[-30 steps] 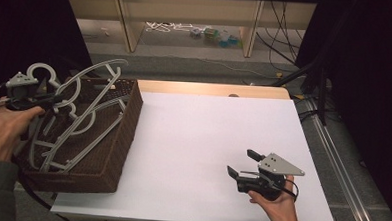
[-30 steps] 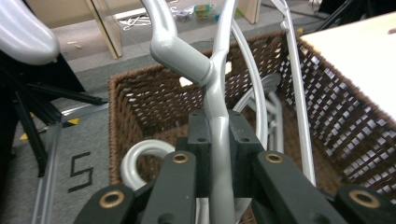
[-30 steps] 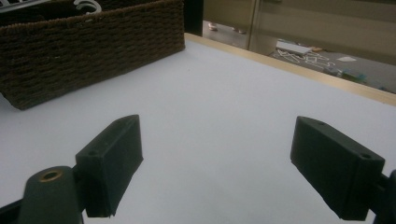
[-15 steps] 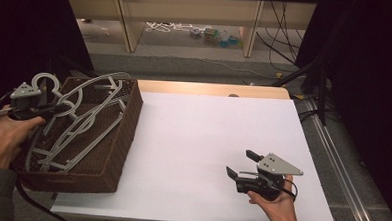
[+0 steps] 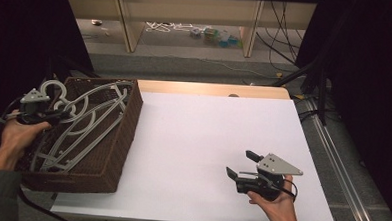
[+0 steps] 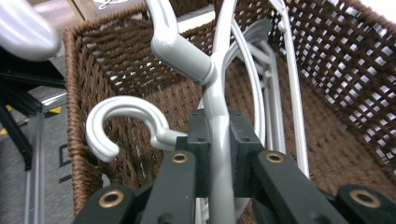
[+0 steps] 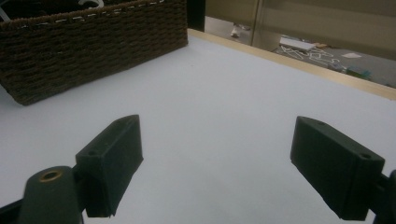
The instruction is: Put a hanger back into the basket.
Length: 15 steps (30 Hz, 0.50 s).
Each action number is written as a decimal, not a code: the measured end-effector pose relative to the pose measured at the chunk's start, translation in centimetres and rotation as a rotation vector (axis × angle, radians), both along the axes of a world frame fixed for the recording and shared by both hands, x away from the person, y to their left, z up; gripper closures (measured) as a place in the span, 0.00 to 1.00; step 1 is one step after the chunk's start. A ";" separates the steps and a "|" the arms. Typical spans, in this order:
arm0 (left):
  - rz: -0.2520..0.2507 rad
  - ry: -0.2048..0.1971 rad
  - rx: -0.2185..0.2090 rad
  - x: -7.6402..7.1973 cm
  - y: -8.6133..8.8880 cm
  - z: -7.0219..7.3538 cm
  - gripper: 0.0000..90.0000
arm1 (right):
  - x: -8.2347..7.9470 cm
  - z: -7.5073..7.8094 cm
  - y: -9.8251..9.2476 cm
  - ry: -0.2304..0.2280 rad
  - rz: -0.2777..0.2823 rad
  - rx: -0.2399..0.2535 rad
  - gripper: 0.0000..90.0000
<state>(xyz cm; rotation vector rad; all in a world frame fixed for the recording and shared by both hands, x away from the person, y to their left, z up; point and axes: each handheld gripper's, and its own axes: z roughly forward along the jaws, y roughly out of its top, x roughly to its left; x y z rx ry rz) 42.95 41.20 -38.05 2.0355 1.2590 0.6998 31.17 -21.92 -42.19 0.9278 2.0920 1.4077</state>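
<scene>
A dark brown wicker basket (image 5: pixel 128 122) stands at the table's left end and holds several grey plastic hangers (image 5: pixel 86 123). My left gripper (image 5: pixel 58 115) is over the basket's left rim, shut on the neck of one grey hanger (image 6: pixel 219 140), just below its hook (image 6: pixel 177 46). A second hanger's hook (image 6: pixel 116 121) curls beside the jaws, inside the basket (image 6: pixel 350 93). My right gripper (image 5: pixel 241 165) rests low over the white table near its front right, jaws wide open with nothing between them (image 7: pixel 217 172).
The white table top (image 5: pixel 208 136) stretches between basket and right hand, with a wooden strip (image 5: pixel 215 89) along its far edge. Beyond it the floor holds shelving legs, cables (image 5: pixel 287 39) and small clutter. The basket's side (image 7: pixel 88 46) faces the right gripper.
My left gripper has sunk toward the basket with the hanger, which now lies lower among the others. The right gripper has stayed where it was.
</scene>
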 end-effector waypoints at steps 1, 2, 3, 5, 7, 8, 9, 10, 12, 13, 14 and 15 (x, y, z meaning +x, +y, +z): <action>0.001 0.007 0.001 0.1 -0.1 -0.2 0.91 | 0.0 0.0 0.1 0.005 -0.002 0.002 0.20; -0.005 0.019 0.009 0.1 -0.1 -0.3 0.91 | 0.1 -0.1 0.1 -0.015 -0.001 -0.001 0.20; 0.004 0.030 0.012 0.1 0.0 -0.6 0.91 | 0.1 -0.1 0.1 -0.014 0.001 -0.001 0.20; 0.015 0.029 0.001 0.2 0.0 -1.2 0.91 | 0.1 -0.1 0.1 -0.018 -0.004 0.001 0.20; 0.018 0.034 0.003 0.3 0.0 -1.5 0.91 | 0.1 -0.2 0.1 -0.016 -0.004 -0.001 0.20; 0.014 0.050 0.012 0.3 -0.2 -1.6 0.91 | 0.1 -0.2 0.1 -0.015 -0.003 -0.001 0.20; 0.010 0.056 0.019 0.4 -0.4 -1.8 0.91 | 0.1 -0.2 0.1 -0.015 -0.004 0.001 0.20; 0.007 0.048 0.014 0.5 -0.6 -2.0 0.90 | 0.1 -0.1 0.1 -0.016 -0.004 0.001 0.20; 0.003 0.059 0.017 0.7 -1.0 -2.2 0.90 | 0.1 -0.1 0.1 -0.016 -0.002 0.000 0.20; 0.013 0.056 0.013 0.8 -1.1 -2.4 0.90 | 0.1 -0.2 0.1 -0.015 -0.004 0.000 0.20; 0.018 0.054 0.010 0.9 -1.1 -2.6 0.90 | 0.1 -0.2 0.1 -0.015 -0.004 0.000 0.20; 0.022 0.059 0.010 0.9 -1.1 -2.8 0.90 | 0.1 -0.2 0.1 -0.017 -0.004 0.000 0.20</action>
